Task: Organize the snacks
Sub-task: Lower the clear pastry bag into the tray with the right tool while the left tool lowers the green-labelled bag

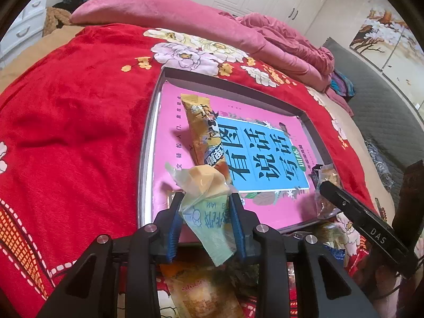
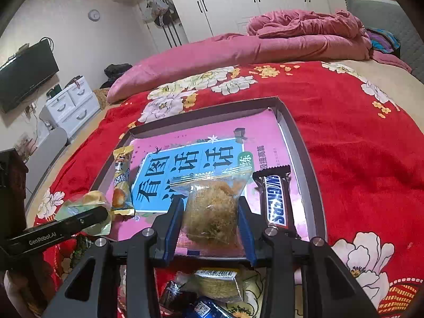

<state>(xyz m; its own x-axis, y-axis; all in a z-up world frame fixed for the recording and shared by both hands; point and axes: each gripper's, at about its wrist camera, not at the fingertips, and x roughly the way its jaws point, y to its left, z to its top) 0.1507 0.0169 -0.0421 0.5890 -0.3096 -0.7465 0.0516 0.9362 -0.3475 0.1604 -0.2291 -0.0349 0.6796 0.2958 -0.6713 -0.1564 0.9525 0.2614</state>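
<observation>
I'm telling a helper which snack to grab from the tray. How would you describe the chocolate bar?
On the red floral bedspread lies a shallow tray lined with a pink book. The Snickers bar lies lengthwise along its right edge, the only dark brown wrapper with a blue-and-white logo.

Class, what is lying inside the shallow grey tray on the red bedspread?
Inside the grey tray: a pink book lining its floor, a yellow snack stick and a Snickers bar. The held clear bag hides part of the book.
</observation>
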